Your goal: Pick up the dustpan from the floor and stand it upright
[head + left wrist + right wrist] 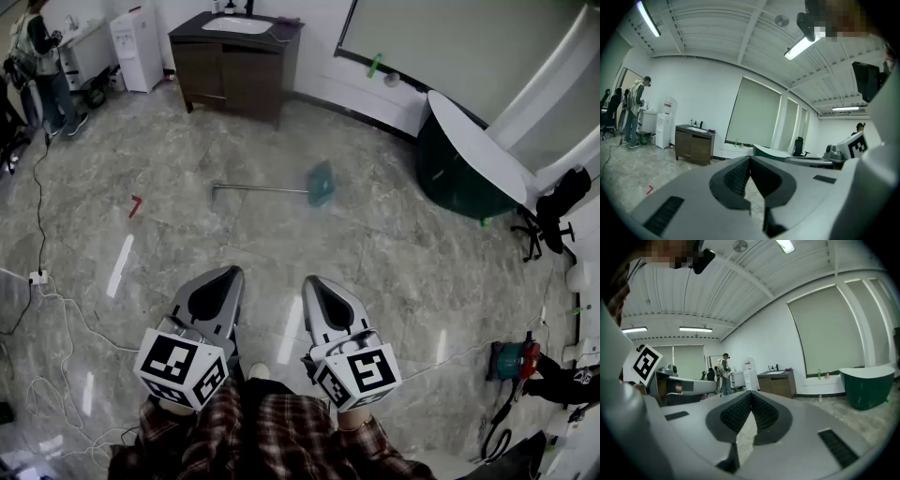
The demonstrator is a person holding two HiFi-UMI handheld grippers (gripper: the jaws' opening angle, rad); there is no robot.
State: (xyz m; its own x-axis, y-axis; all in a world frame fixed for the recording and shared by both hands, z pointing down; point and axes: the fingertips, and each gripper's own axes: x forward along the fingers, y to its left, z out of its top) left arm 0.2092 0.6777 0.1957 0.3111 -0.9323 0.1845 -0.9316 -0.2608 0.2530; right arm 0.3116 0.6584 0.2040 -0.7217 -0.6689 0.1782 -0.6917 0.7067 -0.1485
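Note:
A teal dustpan (321, 184) lies flat on the marble floor in the head view, its long metal handle (258, 188) stretching left. It is well ahead of both grippers. My left gripper (228, 273) and right gripper (311, 280) are held side by side close to my body, far short of the dustpan. In the left gripper view the left gripper (749, 158) has its tips together with nothing between them. The right gripper (750, 393) looks the same in its own view. Neither gripper view shows the dustpan.
A dark wooden sink cabinet (235, 67) stands at the far wall, a white water dispenser (138, 48) left of it. A green tub (461, 169) sits to the right. Cables (56, 309) run over the floor on the left. A person (45, 66) stands far left.

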